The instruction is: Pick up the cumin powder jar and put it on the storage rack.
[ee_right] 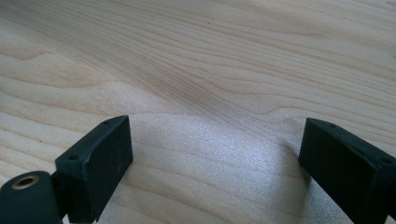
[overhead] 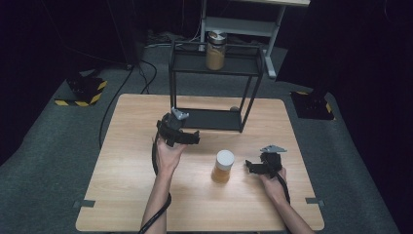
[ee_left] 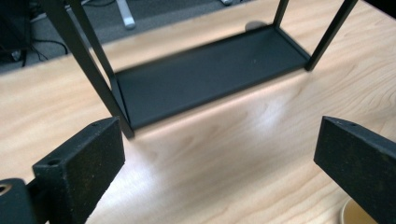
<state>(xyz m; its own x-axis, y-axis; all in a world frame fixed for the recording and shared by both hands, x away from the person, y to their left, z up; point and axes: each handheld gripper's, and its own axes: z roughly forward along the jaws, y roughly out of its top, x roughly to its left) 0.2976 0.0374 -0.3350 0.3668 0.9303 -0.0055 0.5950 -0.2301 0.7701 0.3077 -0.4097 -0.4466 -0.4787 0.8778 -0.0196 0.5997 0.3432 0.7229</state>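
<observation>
- Table (overhead: 126, 195): wooden top, carries every item below.
- Rack (overhead: 214, 119): black metal, two shelves, at the far middle of the table. Lower shelf bare. Upper shelf carries a jar of the same kind (overhead: 215, 51).
- Jar (overhead: 223, 166): stands upright on the table between the two grippers, near the right one, well apart from the rack. White lid, amber contents up to about the shoulder.
- Handling, judged: wall looks like glass or hard plastic, so stiff, smooth and likely slippery; with that fill, moderately heavy; breakable if dropped. Take hold across the round body, below the lid and around mid-height, pads square to the wall. Avoid the lid, which may turn or come off.
- Left gripper (overhead: 192, 138): jaws wide apart, nothing between them, just in front of the rack; its own view looks onto the lower shelf, with the jar edge at bottom right.
- Right gripper (overhead: 249, 167): jaws wide apart over bare wood, nothing held, just beside the jar.
</observation>
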